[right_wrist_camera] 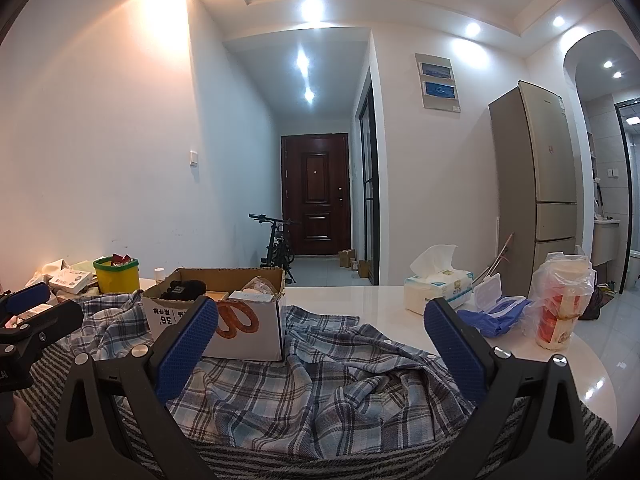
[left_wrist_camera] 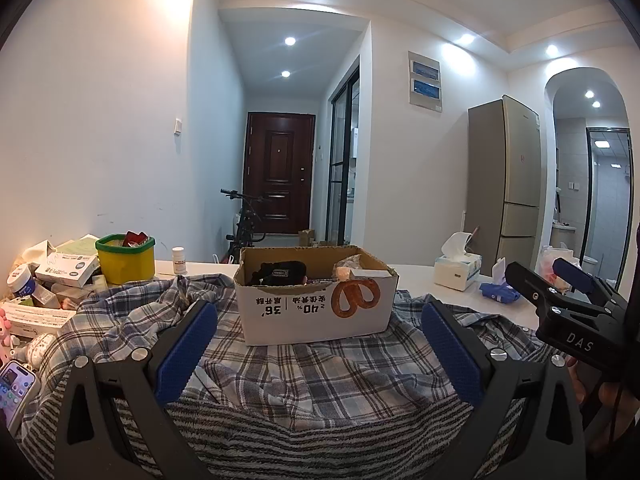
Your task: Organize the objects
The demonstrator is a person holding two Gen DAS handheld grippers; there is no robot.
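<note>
Both grippers hang just above the cloth-covered table, side by side. The left gripper point(left_wrist_camera: 320, 340) has its jaws spread wide, nothing between the blue pads point(left_wrist_camera: 186, 350), and through the gap sits the cardboard box point(left_wrist_camera: 316, 312), dead centre of the left wrist view, resting on the plaid shirt point(left_wrist_camera: 320, 376). Inside the box a black item point(left_wrist_camera: 280, 272) lies at the left, with a pale wrapped packet point(left_wrist_camera: 348, 266) at the right. The right gripper point(right_wrist_camera: 320, 340) is spread just as wide and grips nothing; in its own view the box sits left of centre, partly behind the left pad. Under the shirt a grey striped cloth point(left_wrist_camera: 320, 440) fills the bottom of the frame. At the left edge, a yellow tub with a green rim point(left_wrist_camera: 126, 258) stands among medicine boxes point(left_wrist_camera: 66, 272), a small white bottle point(left_wrist_camera: 179, 261) beside it, a phone point(left_wrist_camera: 14, 392) lower left. To the right stand a tissue pack point(right_wrist_camera: 436, 288), an open wipes pack point(right_wrist_camera: 498, 300), and bagged cups point(right_wrist_camera: 560, 304).
</note>
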